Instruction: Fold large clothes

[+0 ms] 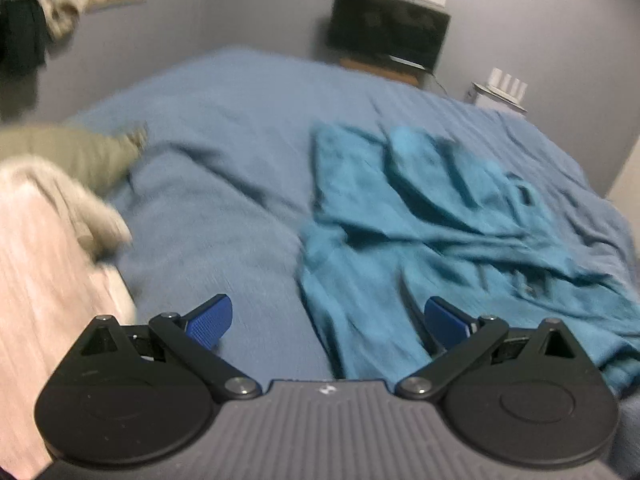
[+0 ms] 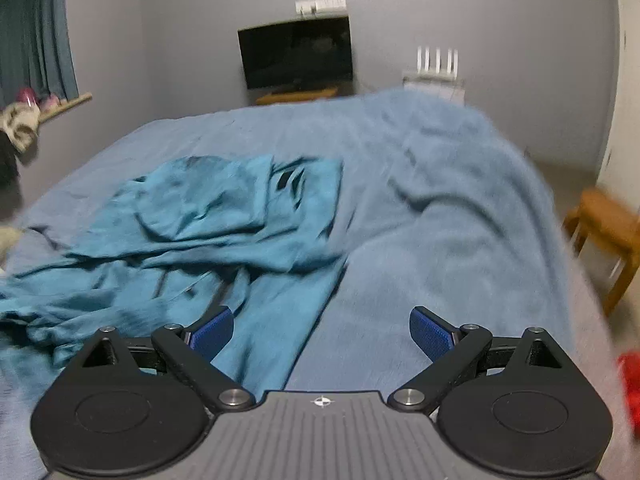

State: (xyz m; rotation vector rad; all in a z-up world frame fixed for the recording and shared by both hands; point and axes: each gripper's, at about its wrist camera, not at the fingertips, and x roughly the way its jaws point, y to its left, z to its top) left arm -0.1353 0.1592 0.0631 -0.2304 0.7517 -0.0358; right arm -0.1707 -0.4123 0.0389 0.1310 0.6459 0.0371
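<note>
A teal garment (image 1: 432, 216) lies crumpled and partly spread on the blue bedspread (image 1: 224, 168). In the left wrist view it fills the right half; my left gripper (image 1: 328, 322) hangs open above the garment's near left edge, nothing between its blue pads. In the right wrist view the same garment (image 2: 208, 224) lies to the left on the bedspread (image 2: 440, 208). My right gripper (image 2: 322, 332) stands wide open over the garment's near right edge, holding nothing. Both views are blurred by motion.
An olive garment (image 1: 76, 152) and a pale cloth (image 1: 60, 196) lie at the bed's left edge. A dark screen (image 2: 296, 52) stands by the far wall beside a white router (image 2: 436, 66). A wooden stool (image 2: 608, 236) stands right of the bed, something red (image 2: 630, 380) near it.
</note>
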